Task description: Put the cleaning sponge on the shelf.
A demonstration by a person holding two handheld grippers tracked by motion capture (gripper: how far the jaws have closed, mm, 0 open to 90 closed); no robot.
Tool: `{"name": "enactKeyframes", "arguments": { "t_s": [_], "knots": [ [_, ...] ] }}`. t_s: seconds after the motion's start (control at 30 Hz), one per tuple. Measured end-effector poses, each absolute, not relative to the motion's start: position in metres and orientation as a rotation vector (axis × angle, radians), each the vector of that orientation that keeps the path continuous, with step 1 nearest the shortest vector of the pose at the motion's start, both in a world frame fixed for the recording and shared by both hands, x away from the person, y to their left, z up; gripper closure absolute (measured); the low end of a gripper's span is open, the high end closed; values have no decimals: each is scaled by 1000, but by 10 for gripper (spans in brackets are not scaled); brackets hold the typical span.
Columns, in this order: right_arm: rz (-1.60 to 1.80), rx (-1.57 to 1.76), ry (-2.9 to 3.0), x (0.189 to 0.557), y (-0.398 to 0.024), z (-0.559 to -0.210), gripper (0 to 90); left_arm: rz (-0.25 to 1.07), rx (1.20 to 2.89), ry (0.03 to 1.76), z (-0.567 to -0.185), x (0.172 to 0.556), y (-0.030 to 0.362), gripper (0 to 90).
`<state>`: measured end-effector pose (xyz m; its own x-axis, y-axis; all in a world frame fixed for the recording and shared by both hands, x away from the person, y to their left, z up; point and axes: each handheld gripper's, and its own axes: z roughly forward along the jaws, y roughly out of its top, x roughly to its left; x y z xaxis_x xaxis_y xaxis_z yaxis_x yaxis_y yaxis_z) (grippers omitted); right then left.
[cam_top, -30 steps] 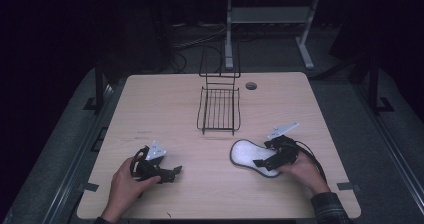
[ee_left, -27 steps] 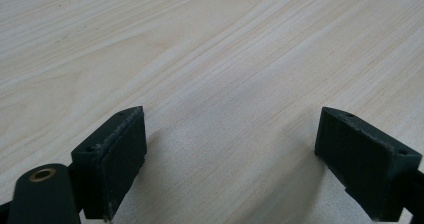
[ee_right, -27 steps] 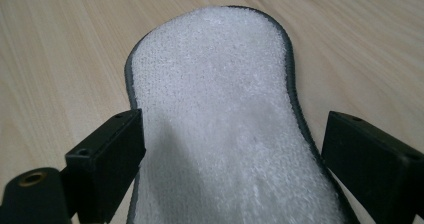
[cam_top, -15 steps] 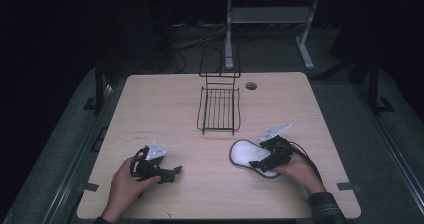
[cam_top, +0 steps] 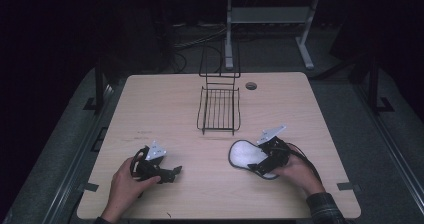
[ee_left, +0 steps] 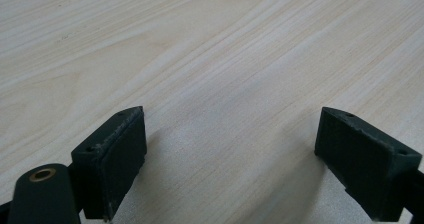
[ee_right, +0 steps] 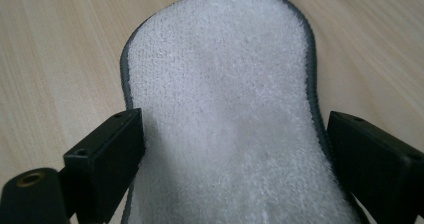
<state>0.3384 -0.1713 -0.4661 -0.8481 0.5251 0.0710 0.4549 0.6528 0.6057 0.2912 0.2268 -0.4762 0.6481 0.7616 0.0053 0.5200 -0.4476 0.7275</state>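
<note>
the right hand-held gripper (ee_right: pixel 235 149) has slid in over the white insole (ee_right: pixel 225 109) on the desk (cam_top: pixel 175 109), jaws wide, apparently straddling it: a grasp looks near. the left hand-held gripper (ee_left: pixel 230 154) rests open, empty.
</note>
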Motion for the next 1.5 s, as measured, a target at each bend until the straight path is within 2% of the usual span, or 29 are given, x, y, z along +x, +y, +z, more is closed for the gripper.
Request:
{"name": "enactKeyframes", "arguments": {
  "t_s": [0.23,0.6,0.87,1.07,1.5],
  "knots": [
    [965,827,2772,340,-171,-467,97,435,2152,991,-476,291,227,124],
    [943,823,2761,337,-170,-461,172,435,2152,992,-476,291,227,124],
    [969,813,2720,334,-176,-452,309,435,2152,991,-476,291,227,124],
    [1045,812,2670,332,-183,-443,484,435,2152,991,-476,291,227,124],
    [1162,863,2649,331,-194,-433,661,435,2152,991,-476,291,227,124]
  ]
}}
